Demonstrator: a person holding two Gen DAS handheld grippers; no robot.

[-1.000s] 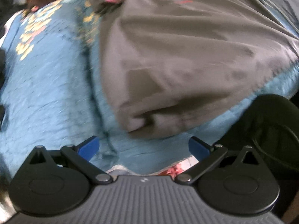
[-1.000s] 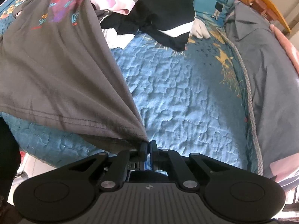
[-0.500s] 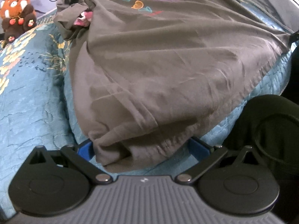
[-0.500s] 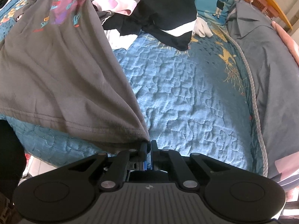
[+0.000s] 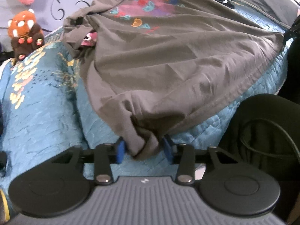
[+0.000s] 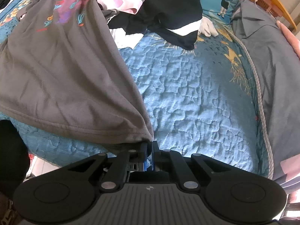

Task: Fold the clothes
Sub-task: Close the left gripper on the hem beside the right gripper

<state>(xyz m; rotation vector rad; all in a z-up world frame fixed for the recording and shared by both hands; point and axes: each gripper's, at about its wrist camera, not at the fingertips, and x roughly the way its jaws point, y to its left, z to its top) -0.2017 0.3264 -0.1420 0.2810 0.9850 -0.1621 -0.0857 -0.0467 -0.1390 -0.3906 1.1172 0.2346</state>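
Blue quilted bedspread [image 6: 187,101] lying beneath a grey printed T-shirt [image 5: 168,60] spreading across it, left gripper [image 5: 143,148] closing its jaws around the shirt's bunched hem corner, right gripper [image 6: 149,151] pinching the opposite hem corner, jaws nearly touching.

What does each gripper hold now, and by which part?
The right gripper pinches the grey T-shirt by a bottom hem corner. The left gripper is closing on the other bunched hem corner.
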